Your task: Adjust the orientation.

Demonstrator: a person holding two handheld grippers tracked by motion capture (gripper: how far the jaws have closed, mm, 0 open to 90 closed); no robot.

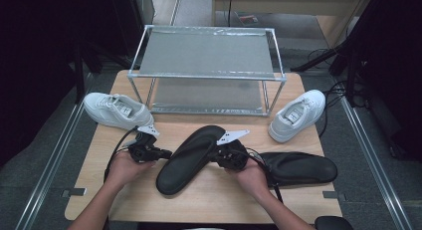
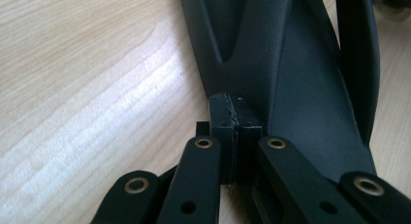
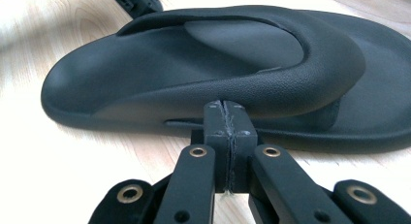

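Observation:
A black slipper [image 1: 186,158] lies slanted on the wooden table [image 1: 209,200], between my two grippers. From the left, my left gripper [image 1: 166,153] meets its edge; in the left gripper view the jaws [image 2: 235,105] are pressed flat together, tips against the slipper [image 2: 291,78], nothing between them. My right gripper [image 1: 215,155] is at the slipper's right side. In the right gripper view its jaws [image 3: 226,107] are shut too, tips against the side of the strap [image 3: 145,73], gripping nothing. The left gripper [image 3: 135,1] shows beyond the slipper there.
A second black slipper [image 1: 298,168] lies to the right of my right hand. White sneakers sit at the table's left [image 1: 117,110] and right [image 1: 297,114]. A two-tier metal rack [image 1: 206,53] stands at the back middle. Bare wood lies along the front edge.

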